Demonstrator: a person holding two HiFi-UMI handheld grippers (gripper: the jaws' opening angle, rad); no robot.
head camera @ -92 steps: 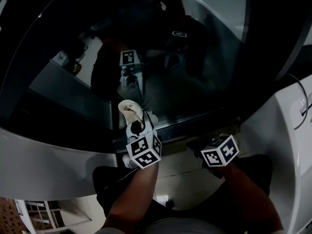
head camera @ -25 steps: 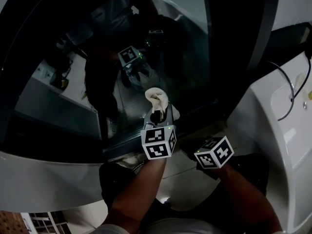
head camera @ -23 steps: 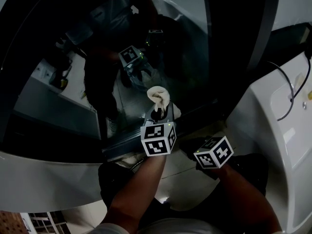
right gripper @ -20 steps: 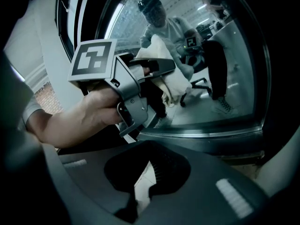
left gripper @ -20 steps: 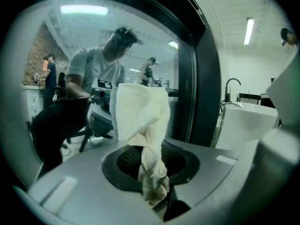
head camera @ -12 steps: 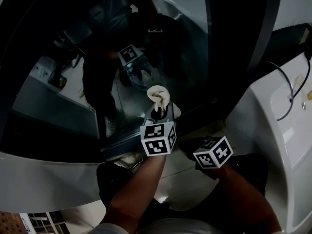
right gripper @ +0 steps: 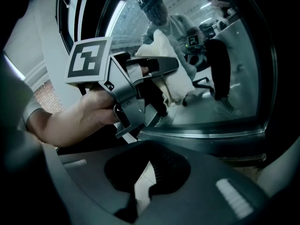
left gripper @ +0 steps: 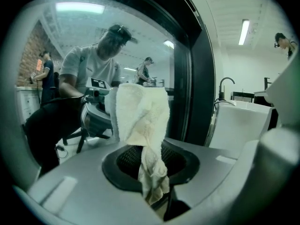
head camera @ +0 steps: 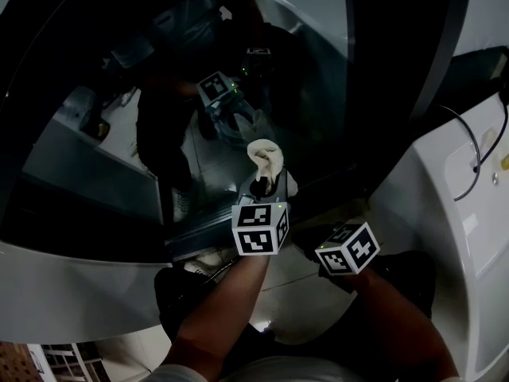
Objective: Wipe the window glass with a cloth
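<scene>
Cloth of cream terry [left gripper: 140,111], clamped in my left tool [left gripper: 157,203], seemingly touches dark window glass [head camera: 318,94]; right tool [right gripper: 140,203] slightly apart.

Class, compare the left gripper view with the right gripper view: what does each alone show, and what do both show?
Only the left gripper view: the cloth clamped in the left gripper's own jaws, and a curved tap at the right. Only the right gripper view: the left gripper from the side, a hand gripping it, and the right gripper's jaws slightly apart, empty. Both: the cloth at the window glass.
</scene>
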